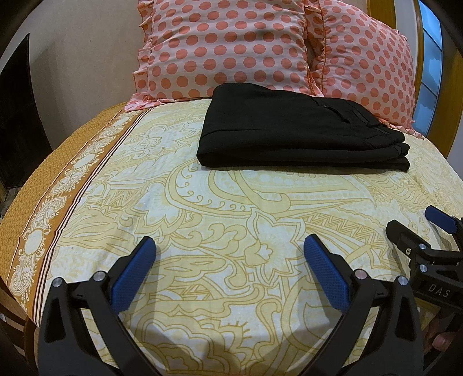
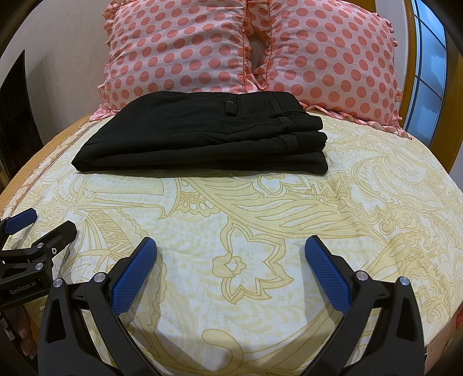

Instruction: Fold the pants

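Pants (image 1: 292,127): black, folded into a flat stack of several layers, lying on the sheet (image 1: 220,202) at the far end of the bed, just in front of the pillows; back edge touching or overlapping the pillows' lower frill; waistband and belt loops at the right end, fold at the left.
Pants, right view (image 2: 202,136): same stack, a pocket flap visible on top, well apart from both grippers.
Left gripper (image 1: 230,272): wide open, nothing between the blue pads (image 1: 133,277), hovering low over the near part of the sheet; seen also at the left edge of the right view (image 2: 37,228), open there too.
Right gripper (image 2: 231,273): wide open, holding nothing, blue pads (image 2: 327,277) spread over the sheet; seen at the right edge of the left view (image 1: 416,228), beside the left gripper, not touching it.
Sheet: pale yellow with a paisley print, a brown patterned border along the left side.
Pillows: two, pink with coral dots, side by side against the headboard, left (image 1: 220,46) and right (image 1: 367,66).
Headboard (image 1: 379,11): wooden, behind the pillows.
Window (image 2: 428,57): at far right, blue panes.
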`<state>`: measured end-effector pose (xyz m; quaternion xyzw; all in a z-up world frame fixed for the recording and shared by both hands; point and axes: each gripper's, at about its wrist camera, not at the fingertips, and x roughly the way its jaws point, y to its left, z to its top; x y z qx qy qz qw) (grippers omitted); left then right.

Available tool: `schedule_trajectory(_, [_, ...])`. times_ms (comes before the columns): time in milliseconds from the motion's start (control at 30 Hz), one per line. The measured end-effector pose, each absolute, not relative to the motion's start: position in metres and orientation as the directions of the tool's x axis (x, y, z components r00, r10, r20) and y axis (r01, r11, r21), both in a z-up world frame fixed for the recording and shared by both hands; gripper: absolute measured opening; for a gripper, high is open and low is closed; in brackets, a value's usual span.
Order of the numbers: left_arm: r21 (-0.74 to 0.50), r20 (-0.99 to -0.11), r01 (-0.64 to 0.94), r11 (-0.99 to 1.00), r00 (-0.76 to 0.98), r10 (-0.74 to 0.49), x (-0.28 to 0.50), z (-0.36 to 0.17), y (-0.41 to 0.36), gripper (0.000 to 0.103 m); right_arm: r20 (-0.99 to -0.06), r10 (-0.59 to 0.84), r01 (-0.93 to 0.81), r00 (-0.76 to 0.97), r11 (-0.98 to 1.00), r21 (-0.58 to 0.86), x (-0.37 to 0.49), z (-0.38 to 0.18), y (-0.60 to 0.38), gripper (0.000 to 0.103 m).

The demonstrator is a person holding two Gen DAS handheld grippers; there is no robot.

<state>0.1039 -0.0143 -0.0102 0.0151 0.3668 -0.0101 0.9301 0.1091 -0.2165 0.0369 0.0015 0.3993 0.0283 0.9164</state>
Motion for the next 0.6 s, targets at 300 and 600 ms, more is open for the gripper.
schedule_trajectory(300, [0.017, -0.692, 0.038, 0.999, 0.722, -0.016, 0.1042, -0.0105, -0.0141, 0.101, -0.732, 0.053, -0.05, 0.679, 0.998, 0.025, 0.1092, 0.0368, -0.2164, 0.102])
schedule_trajectory(600, [0.016, -0.695, 0.038, 0.999, 0.719, -0.016, 0.1046, -0.0102, -0.0139, 0.101, -0.732, 0.052, -0.05, 0.679, 0.998, 0.025, 0.1096, 0.0368, -0.2164, 0.102])
